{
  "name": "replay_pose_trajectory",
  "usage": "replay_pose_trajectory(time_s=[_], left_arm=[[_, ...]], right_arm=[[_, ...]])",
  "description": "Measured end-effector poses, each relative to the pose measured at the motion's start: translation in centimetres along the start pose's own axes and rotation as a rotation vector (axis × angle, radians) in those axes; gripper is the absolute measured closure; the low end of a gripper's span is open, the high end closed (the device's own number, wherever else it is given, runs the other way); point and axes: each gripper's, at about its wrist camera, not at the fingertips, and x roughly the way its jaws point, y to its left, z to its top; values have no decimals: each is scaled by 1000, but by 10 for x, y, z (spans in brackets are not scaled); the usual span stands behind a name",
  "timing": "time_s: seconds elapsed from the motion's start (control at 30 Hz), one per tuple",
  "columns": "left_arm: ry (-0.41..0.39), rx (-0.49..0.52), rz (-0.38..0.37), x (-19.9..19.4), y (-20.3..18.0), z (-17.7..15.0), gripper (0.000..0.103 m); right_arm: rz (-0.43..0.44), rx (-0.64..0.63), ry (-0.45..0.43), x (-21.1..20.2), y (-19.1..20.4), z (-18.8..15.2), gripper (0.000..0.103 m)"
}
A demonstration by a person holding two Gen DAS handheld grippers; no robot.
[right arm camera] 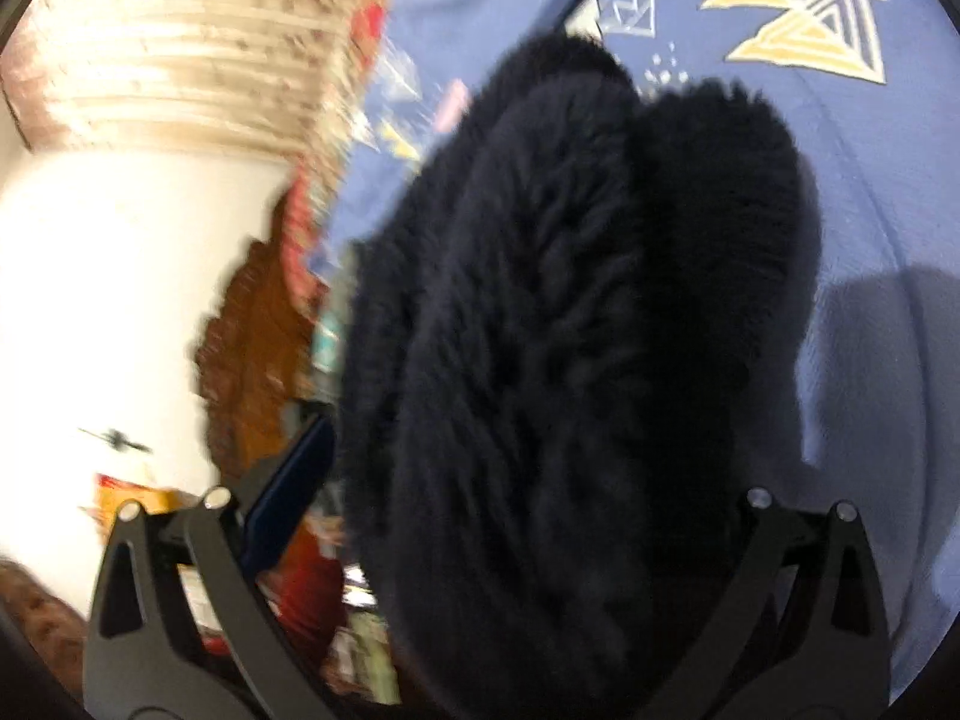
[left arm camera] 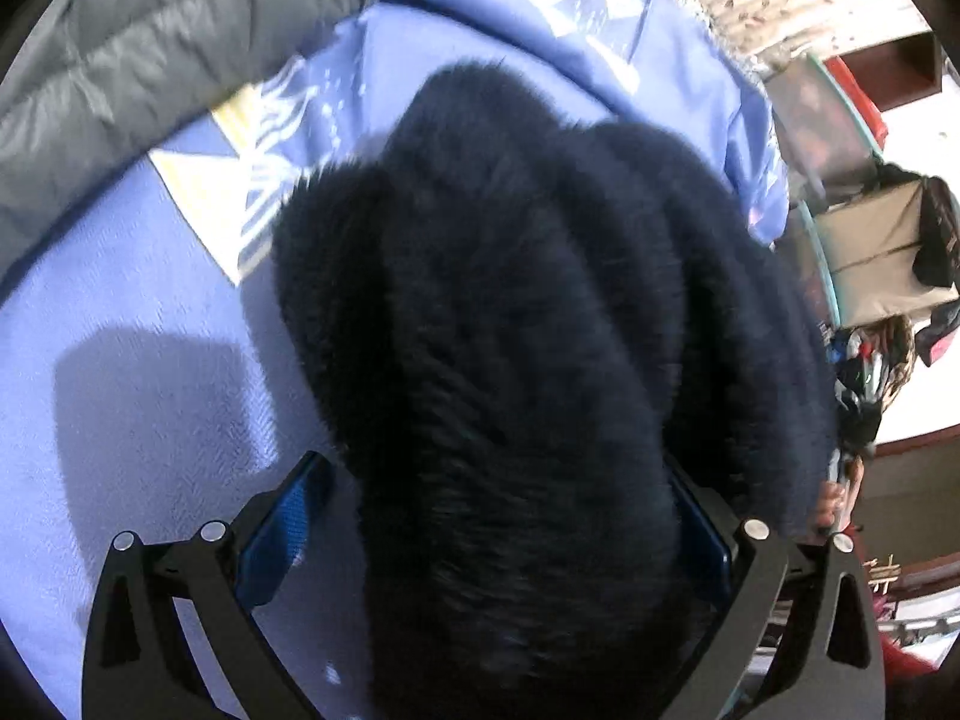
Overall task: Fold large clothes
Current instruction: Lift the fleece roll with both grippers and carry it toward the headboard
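**Both grippers hold a bunched dark fleece above the blue sheet**

In the left wrist view, the left gripper (left arm camera: 498,534) has its blue-padded fingers (left arm camera: 282,531) clenched on a thick fold of the dark furry garment (left arm camera: 528,312), which fills the frame's centre. The right gripper (right arm camera: 528,516) grips the same bulk, its left finger (right arm camera: 288,492) visible, the other buried in pile. Behind lies a blue patterned bedsheet (left arm camera: 120,300); a grey quilted jacket (left arm camera: 120,48) sits upper left.
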Motion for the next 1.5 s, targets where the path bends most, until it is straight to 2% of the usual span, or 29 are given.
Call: replay_pose_trajectory(time_s=[0.07, 0.1, 0.2, 0.37, 0.5, 0.6, 0.67, 0.7, 0.73, 0.77, 0.8, 0.83, 0.87, 0.9, 0.97, 1.0, 1.03, 1.07, 1.17, 1.3, 1.37, 1.5], left_arm=[[-8, -16, -24, -1, 7, 1, -11], [-8, -18, -27, -2, 9, 1, -11], [-35, 37, 47, -11, 2, 1, -11], [-54, 101, 117, -24, -4, 6, -11], [-63, 57, 81, -28, 12, 5, -11], [-33, -48, -11, -8, 27, 1, -11], [-67, -36, 29, -1, 19, -1, -11], [-70, -16, 20, 0, 12, -1, -10], [-81, -12, 3, -1, 5, -1, -10], [-99, -17, -6, -3, 2, -1, -9], [-121, -21, -4, -8, 0, -4, -5], [-133, -23, 2, -11, -1, -5, -2], [-148, -27, 8, -16, -1, -8, 7], [-172, -39, 8, -26, 0, -12, 15], [-203, -68, -21, -41, 5, -18, 25], [-217, -76, -44, -48, 6, -22, 37], [-207, -70, -123, -53, 5, -26, 45], [-214, -67, -172, -59, 0, -31, 45], [-275, 59, -126, -79, -33, -48, 46], [-314, 117, -159, -105, -55, -75, 46], [-342, 113, -183, -122, -51, -90, 46], [-410, 14, -258, -157, -25, -126, 46]], right_arm=[[-104, -16, 10, 5, -4, 3, 4], [-114, -13, 2, 3, -6, 4, 4], [-82, 4, -14, 1, -13, 5, 4], [-36, 30, 1, 15, -14, 8, 4], [-31, 0, 49, 33, -3, 8, 4], [-16, -14, 84, 45, -1, 7, 4], [-50, -19, 92, 53, 5, 6, 4], [-54, -22, 95, 55, 10, 6, 5], [-51, -29, 96, 56, 18, 4, 12], [-46, -48, 92, 57, 30, 1, 23], [-52, -73, 85, 56, 40, -2, 27], [-65, -122, 75, 53, 57, -5, 37], [-72, -164, 62, 50, 75, -9, 42], [-74, -198, 47, 46, 91, -12, 44], [-86, -275, 20, 40, 125, -19, 49], [-92, -310, 10, 38, 142, -23, 50], [-96, -340, 3, 37, 157, -27, 51], [-100, -370, -2, 37, 171, -31, 52], [-107, -467, -13, 37, 216, -49, 54], [-80, -546, -12, 35, 261, -75, 54], [-67, -559, -8, 33, 277, -85, 54], [-60, -552, 29, 41, 288, -101, 54]])
